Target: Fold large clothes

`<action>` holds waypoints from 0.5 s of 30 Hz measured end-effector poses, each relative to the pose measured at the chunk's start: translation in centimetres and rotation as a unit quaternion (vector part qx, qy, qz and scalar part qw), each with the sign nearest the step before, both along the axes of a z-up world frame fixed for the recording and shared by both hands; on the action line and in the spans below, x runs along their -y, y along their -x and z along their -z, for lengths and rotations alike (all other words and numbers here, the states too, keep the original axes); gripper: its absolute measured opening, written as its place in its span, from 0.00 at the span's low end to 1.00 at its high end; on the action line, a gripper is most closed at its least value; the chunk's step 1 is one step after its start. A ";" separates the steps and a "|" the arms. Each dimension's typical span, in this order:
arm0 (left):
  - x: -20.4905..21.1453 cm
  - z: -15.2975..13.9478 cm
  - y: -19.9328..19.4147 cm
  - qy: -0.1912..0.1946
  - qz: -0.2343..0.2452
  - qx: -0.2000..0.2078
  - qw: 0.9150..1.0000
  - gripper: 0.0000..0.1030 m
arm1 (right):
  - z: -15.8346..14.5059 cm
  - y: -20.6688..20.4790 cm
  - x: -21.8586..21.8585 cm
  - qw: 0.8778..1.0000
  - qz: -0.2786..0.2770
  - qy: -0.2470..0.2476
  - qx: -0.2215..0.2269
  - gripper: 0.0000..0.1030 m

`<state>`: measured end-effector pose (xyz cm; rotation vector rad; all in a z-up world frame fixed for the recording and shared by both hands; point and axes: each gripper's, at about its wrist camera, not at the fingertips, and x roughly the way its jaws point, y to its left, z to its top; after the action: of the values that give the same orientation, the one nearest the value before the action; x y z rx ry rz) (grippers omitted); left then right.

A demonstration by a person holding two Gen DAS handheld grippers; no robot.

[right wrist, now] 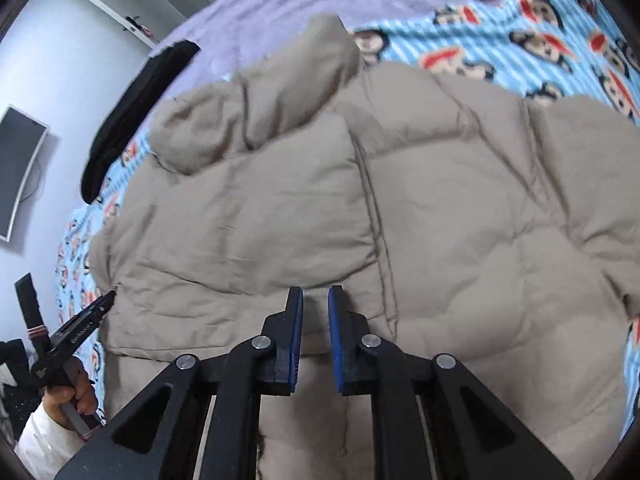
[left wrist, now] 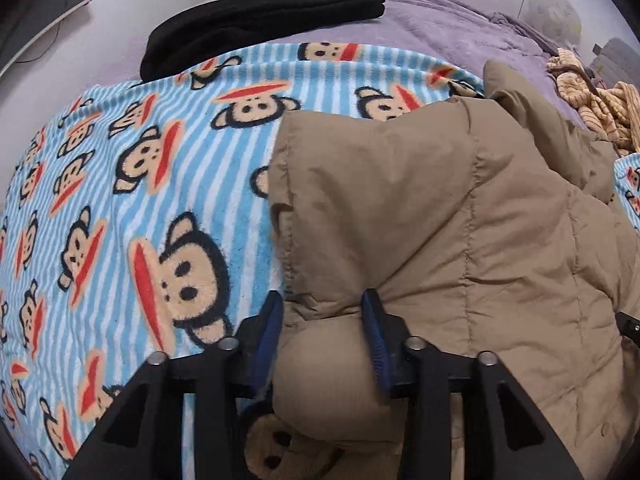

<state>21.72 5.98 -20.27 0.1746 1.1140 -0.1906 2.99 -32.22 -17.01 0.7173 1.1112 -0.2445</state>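
A tan puffer jacket [left wrist: 460, 208] lies on a blue striped monkey-print blanket [left wrist: 120, 184] on the bed. My left gripper [left wrist: 324, 308] is shut on a puffy fold at the jacket's near left edge, the fabric bulging between its blue pads. In the right wrist view the jacket [right wrist: 360, 200] fills the middle, partly folded, a sleeve lying across its top. My right gripper [right wrist: 315, 300] is shut on a thin fold of the jacket's near hem. The left gripper [right wrist: 100, 304] also shows there at the jacket's left edge.
A folded black garment [left wrist: 264, 20] lies on the purple bedspread [left wrist: 440, 28] at the far side. A striped beige garment [left wrist: 592, 100] is heaped at the far right. A wall screen [right wrist: 20, 176] hangs left of the bed.
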 end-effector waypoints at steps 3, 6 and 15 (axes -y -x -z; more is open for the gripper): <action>0.2 -1.1 0.1 -0.017 0.008 0.002 1.000 0.53 | 0.1 1.4 0.6 0.999 0.019 -0.022 0.019 0.09; 0.6 -3.1 1.0 -0.008 0.022 0.003 1.000 0.53 | -1.6 2.8 0.9 0.999 0.015 -0.027 0.023 0.10; 5.6 -7.4 7.0 0.040 0.070 0.017 0.997 1.00 | -3.3 9.5 2.1 0.996 0.050 -0.070 0.027 0.22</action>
<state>14.75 0.35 -12.83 0.1838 1.0595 -0.3563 -6.49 -34.30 -13.71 0.9004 1.0495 -0.2328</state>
